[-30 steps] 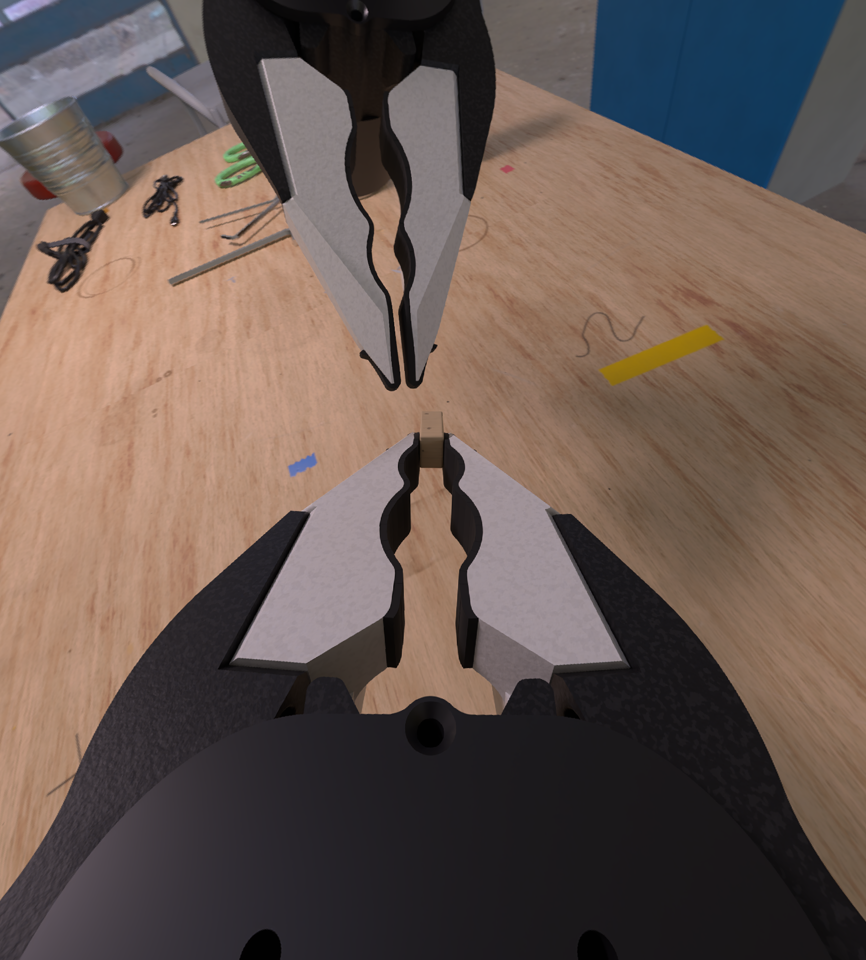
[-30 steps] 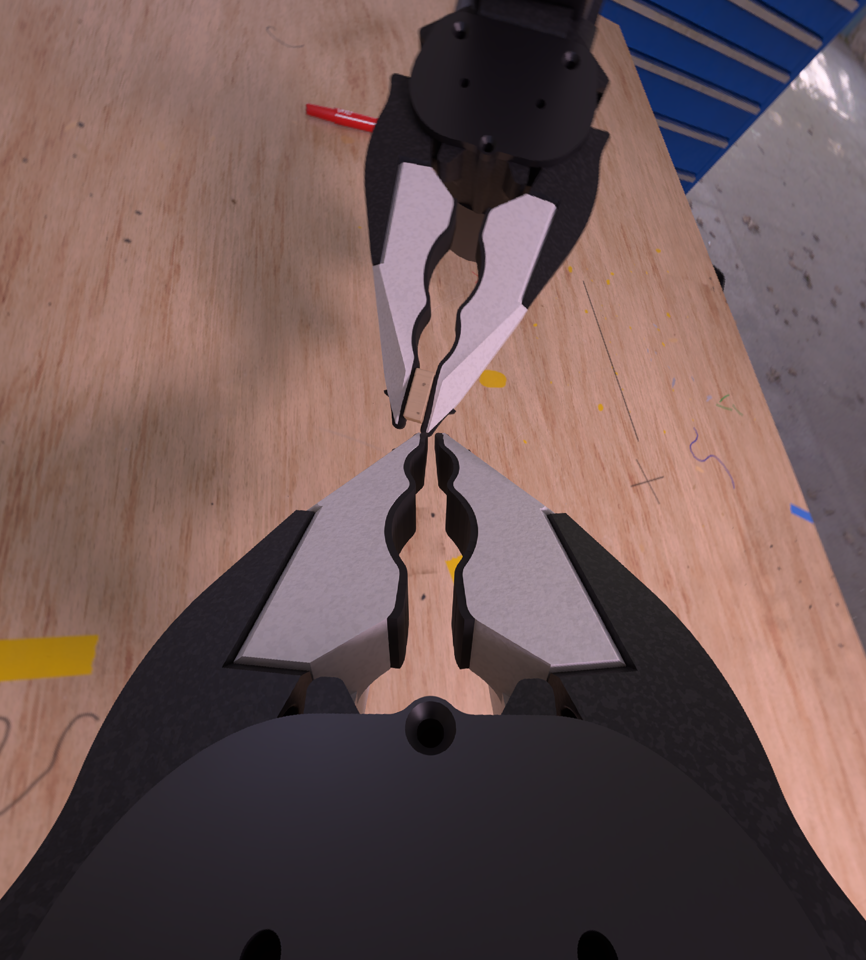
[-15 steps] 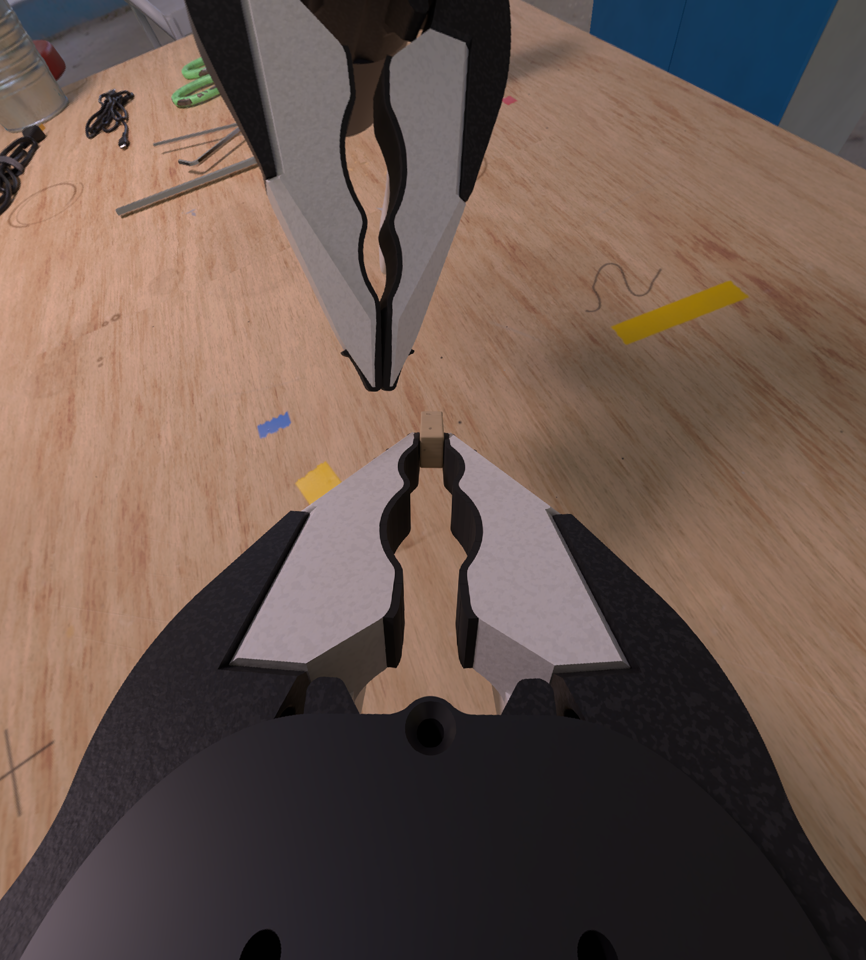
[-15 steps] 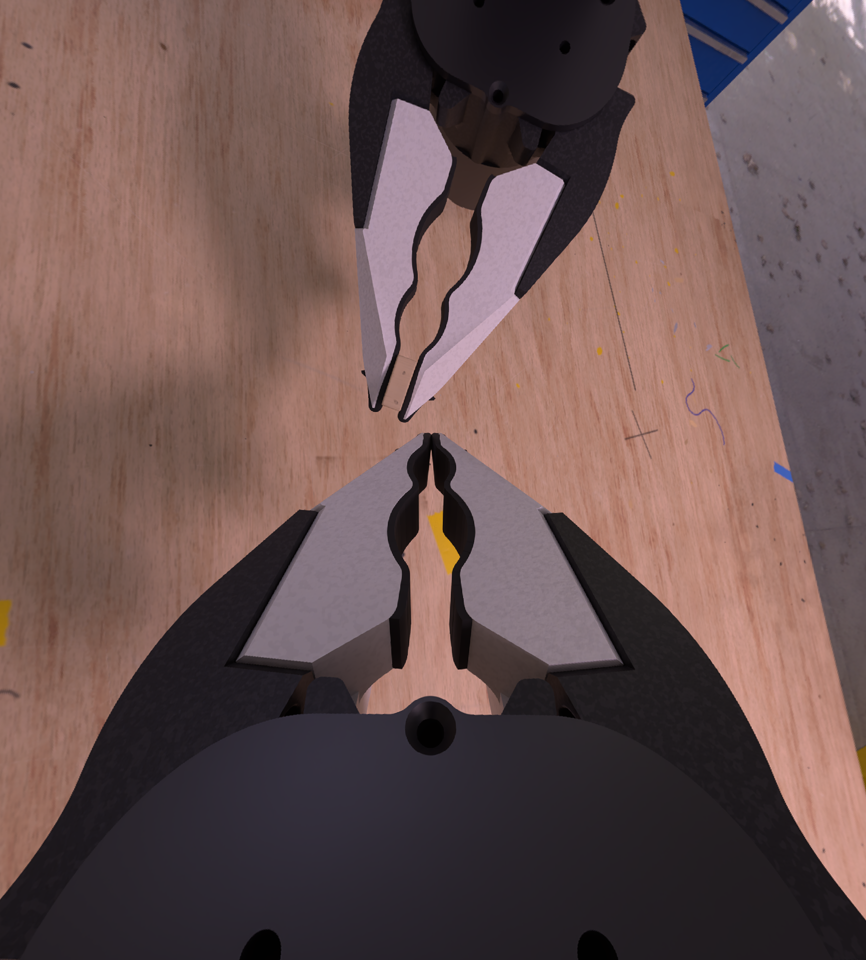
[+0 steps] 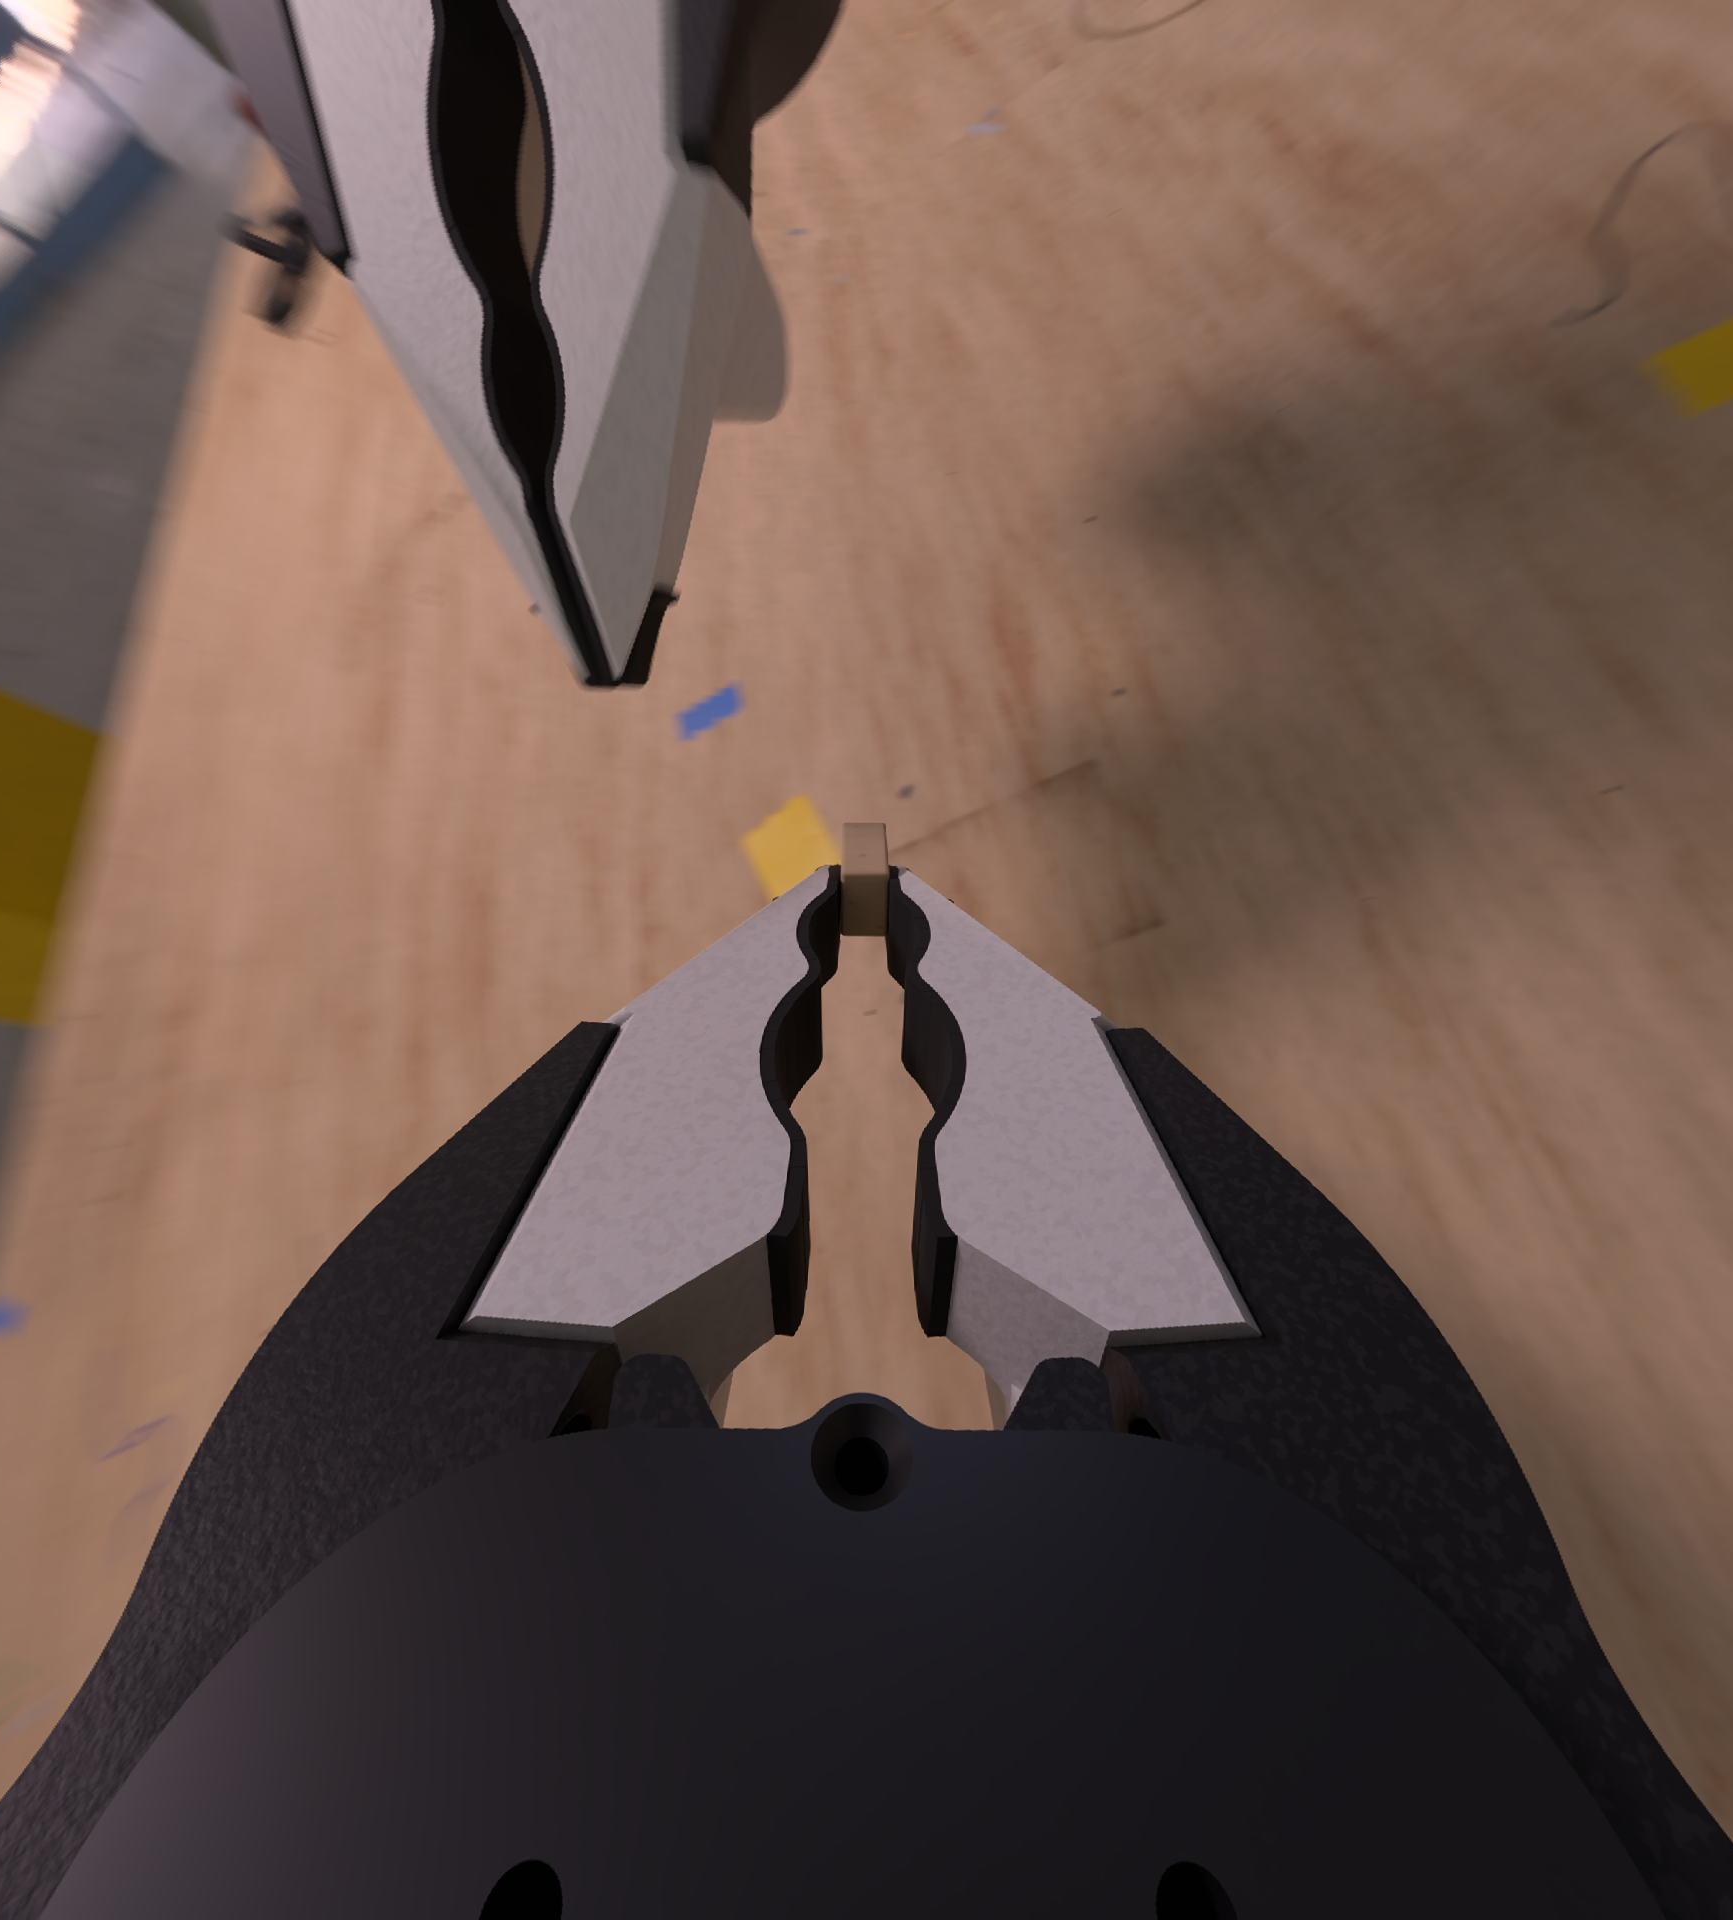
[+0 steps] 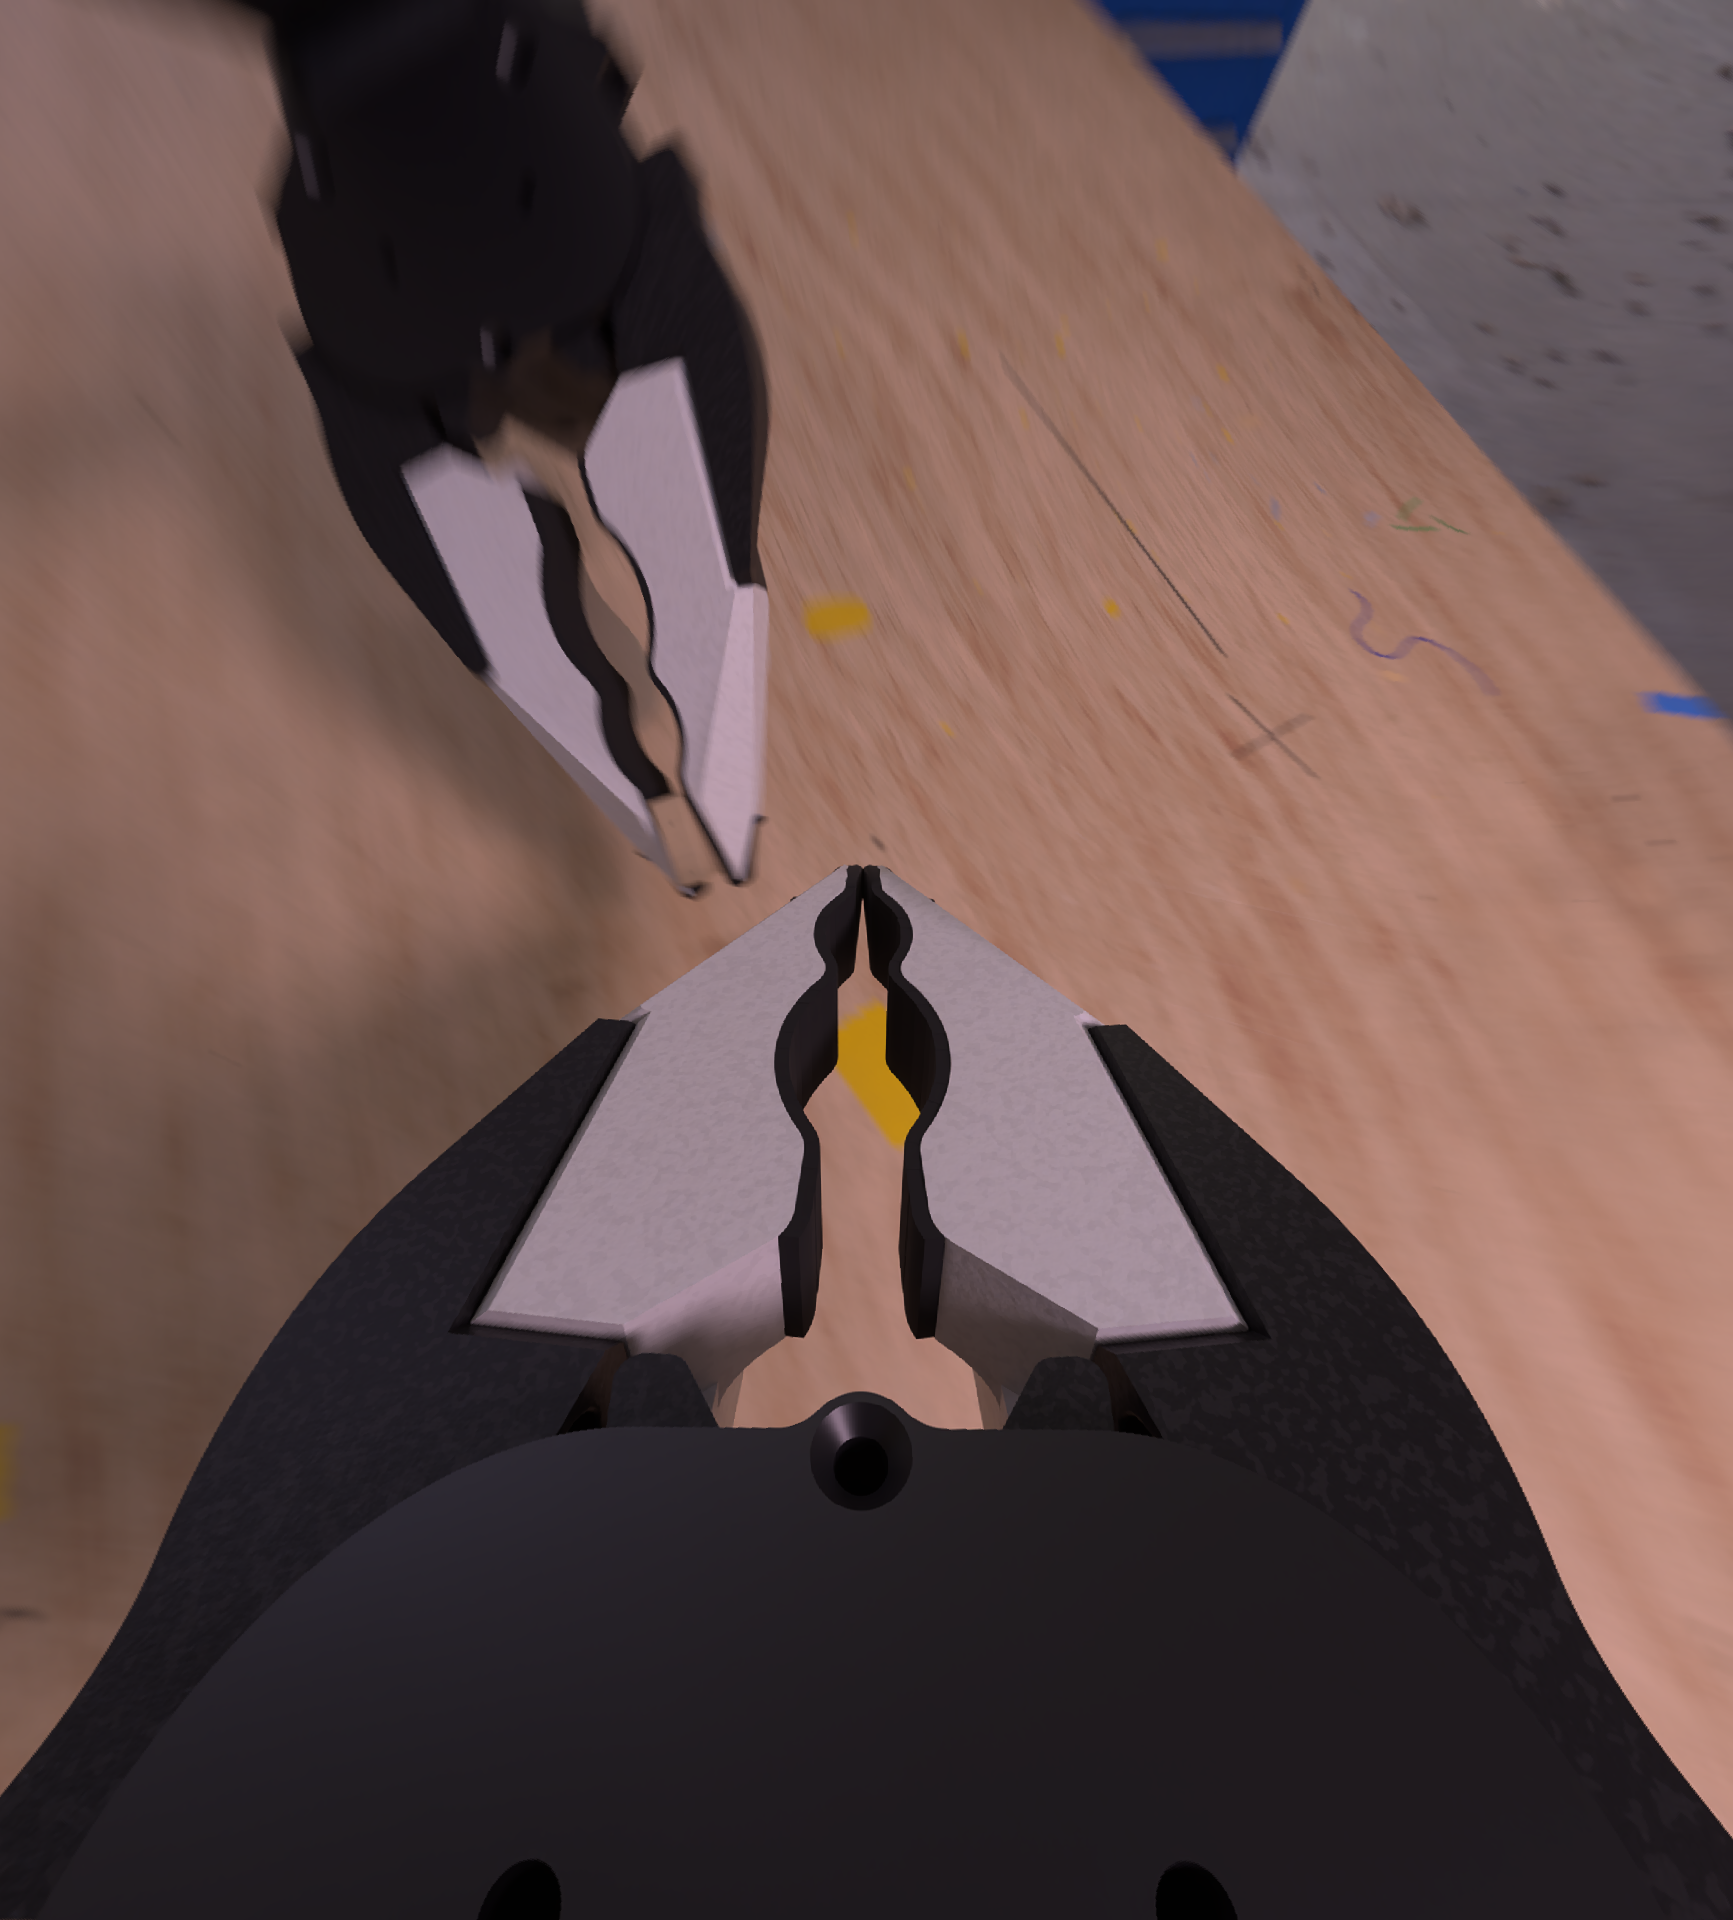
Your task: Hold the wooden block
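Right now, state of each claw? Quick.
Left claw: shut on the wooden block, pinched at the fingertips.
Right claw: shut, tips together, holding nothing.

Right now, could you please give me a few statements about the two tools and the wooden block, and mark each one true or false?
1. The left tool is shut on the wooden block, pinched at its fingertips. True.
2. The right tool holds one end of the block. False: its tips are closed together with nothing between them.
3. The two tools touch each other. False: in both wrist views a gap shows between their tips.
4. The block sticks out a little past the left tool's tips. True.
5. The block lies flat on the wooden table. False: it is held in the tool's tips, above the table.
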`<state>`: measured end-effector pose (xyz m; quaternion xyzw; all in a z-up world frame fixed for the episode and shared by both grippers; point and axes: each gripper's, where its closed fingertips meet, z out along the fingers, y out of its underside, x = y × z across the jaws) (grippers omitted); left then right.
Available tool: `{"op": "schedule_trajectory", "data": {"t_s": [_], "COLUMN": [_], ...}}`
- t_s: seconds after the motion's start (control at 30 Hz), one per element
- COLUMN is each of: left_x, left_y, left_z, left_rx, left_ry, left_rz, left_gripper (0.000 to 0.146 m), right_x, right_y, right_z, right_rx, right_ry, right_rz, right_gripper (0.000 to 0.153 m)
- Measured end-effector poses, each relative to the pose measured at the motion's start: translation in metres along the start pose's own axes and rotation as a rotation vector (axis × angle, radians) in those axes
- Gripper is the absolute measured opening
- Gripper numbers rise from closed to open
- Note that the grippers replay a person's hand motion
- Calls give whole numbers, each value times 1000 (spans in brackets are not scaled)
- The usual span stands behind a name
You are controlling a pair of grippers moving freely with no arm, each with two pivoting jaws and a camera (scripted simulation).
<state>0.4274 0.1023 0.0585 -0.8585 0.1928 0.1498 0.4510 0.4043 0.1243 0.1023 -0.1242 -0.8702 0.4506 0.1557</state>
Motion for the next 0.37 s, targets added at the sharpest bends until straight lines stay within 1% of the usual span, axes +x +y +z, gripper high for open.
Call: {"op": "schedule_trajectory", "data": {"t_s": [0.07, 0.13, 0.2, 0.27, 0.33, 0.37], "left_x": [-10, -16, -22, -28, -32, -32], "left_y": [-6, -14, -23, -32, -39, -42], "left_z": [-10, -20, -28, -34, -38, -39], "left_rx": [-10, 4, 5, 9, -15, -28], "left_ry": [-142, -265, -366, -466, -548, -568], "left_rz": [120, 256, 358, 456, 569, 621], "left_gripper": [7, 7, 7, 7, 7, 7], "right_x": [-5, -9, -20, -31, -37, -38], "right_y": [-14, -20, -22, -22, -22, -24], "right_z": [-14, -22, -22, -16, -10, -9], "right_rx": [155, 231, 246, 219, 222, 244], "right_ry": [-119, -157, -203, -238, -219, -210], "right_rz": [177, 279, 352, 417, 437, 444], "right_gripper": [1, 7, 12, 21, 24, 22]}}
